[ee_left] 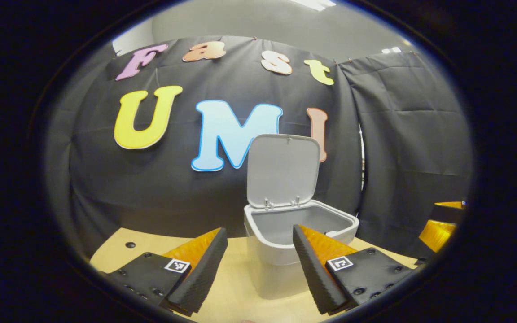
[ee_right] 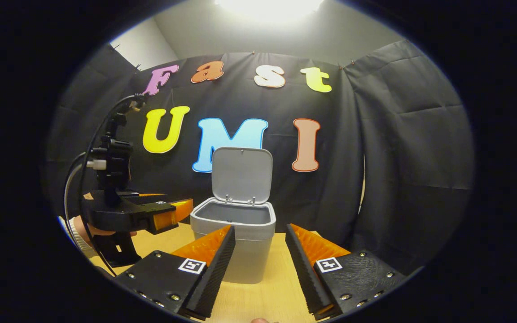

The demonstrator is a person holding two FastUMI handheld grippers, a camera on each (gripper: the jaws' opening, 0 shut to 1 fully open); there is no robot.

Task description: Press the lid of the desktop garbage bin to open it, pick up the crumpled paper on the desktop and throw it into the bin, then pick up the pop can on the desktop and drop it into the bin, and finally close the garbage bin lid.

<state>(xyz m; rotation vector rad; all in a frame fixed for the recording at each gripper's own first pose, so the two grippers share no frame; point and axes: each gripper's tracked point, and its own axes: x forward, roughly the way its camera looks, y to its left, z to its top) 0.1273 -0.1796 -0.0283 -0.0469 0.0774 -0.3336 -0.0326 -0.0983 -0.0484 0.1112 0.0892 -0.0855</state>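
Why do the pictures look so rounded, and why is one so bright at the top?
Both come through fisheye lenses, which bow straight lines toward the rim. In the right gripper view a ceiling light blows out to white glare above the open bin, whose lid stays sharp. The left gripper view is more evenly lit; the bin is crisp, and the tabletop reads clearly.

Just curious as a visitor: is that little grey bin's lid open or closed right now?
Open. The lid stands upright on its hinges behind the bin, and both views show the bin's inside wall.
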